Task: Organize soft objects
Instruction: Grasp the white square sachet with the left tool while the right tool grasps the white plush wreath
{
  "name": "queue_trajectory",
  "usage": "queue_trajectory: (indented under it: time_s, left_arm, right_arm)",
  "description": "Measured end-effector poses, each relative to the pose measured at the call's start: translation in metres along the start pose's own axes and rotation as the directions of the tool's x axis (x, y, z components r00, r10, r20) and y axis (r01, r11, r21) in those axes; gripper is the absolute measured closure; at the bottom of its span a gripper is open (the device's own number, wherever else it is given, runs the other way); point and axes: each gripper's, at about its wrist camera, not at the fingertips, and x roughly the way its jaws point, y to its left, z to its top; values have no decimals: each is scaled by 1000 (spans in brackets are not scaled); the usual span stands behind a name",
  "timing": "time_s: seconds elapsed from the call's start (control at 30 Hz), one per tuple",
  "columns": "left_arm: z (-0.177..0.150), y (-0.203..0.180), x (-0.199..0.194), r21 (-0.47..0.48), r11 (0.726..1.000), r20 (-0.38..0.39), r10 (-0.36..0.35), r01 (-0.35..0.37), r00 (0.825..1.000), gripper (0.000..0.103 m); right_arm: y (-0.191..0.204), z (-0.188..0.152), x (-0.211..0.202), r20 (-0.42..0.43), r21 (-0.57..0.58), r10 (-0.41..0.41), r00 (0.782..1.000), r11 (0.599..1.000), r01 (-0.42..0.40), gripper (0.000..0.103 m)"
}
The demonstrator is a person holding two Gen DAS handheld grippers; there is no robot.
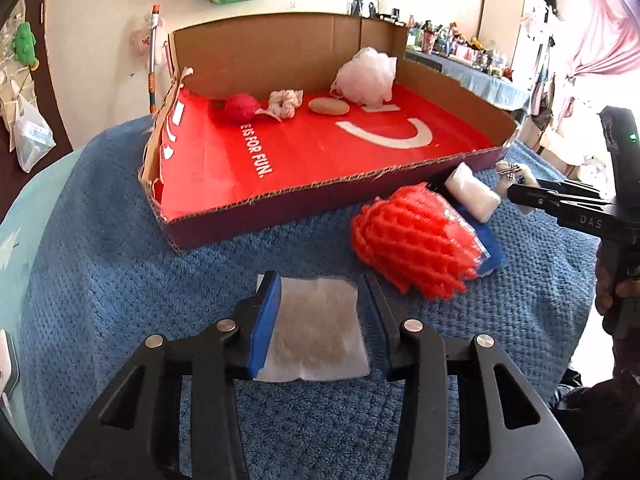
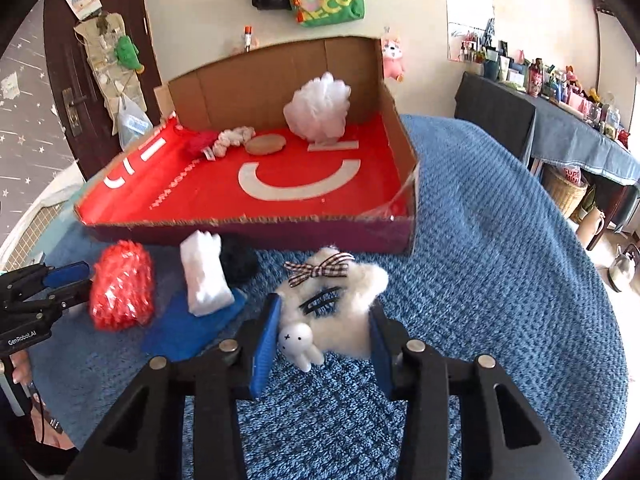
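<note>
A shallow cardboard box (image 1: 280, 210) (image 2: 256, 228) with a red floor sits on a blue blanket. In it lie a white mesh puff (image 1: 366, 76) (image 2: 318, 108), a tan pad (image 1: 329, 106) (image 2: 265, 145), a white scrunchie (image 1: 285, 103) (image 2: 234, 138) and a red ball (image 1: 240, 107) (image 2: 199, 142). My left gripper (image 1: 319, 292) is open around a flat white pad (image 1: 318, 328) on the blanket. My right gripper (image 2: 325, 308) is open around a fluffy white clip (image 2: 340, 308) with a checked bow and a small rabbit figure (image 2: 298, 344). A red mesh puff (image 1: 416, 236) (image 2: 122, 290), a white roll (image 1: 472, 192) (image 2: 206, 280) and a blue cloth (image 2: 192, 328) lie between them.
A dark fuzzy item (image 2: 240, 260) lies against the box front. The blue blanket (image 1: 100, 260) (image 2: 500, 260) covers a round surface that drops off at the sides. A cluttered table (image 2: 560, 120) stands at the far right, a door (image 2: 92, 80) at the left.
</note>
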Motion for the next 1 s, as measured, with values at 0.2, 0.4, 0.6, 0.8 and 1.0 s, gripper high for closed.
queue_trajectory:
  time_s: [0.2,0.4,0.6,0.8,1.0]
  left_arm:
    - [-2,-1,0,3,1000,-3,2,-2,1000,64]
    - [-18,2,3,-9,1000,-18,23,-23,1000,24]
    - [-21,11,10,-43,998,-46,52,-54,998,23]
    - [-14,13,17,-38,998,-53,52,-54,997,23]
    - [-16,4,17,8,1000,-27,1,-1,1000,60]
  right_arm:
    - [9,2,-11,21,-18,32,999,999,-32,59]
    - [15,-12,-5,-30,-26,61,998,998,-62,59]
    - [17,-23,2,-51,-38,47,998,998,-49,39]
    - [19,-22,-3,-7,-88,-18,1000,996,18,19]
    - [16,-22,7,-16,-104,3,1000,995,-5,48]
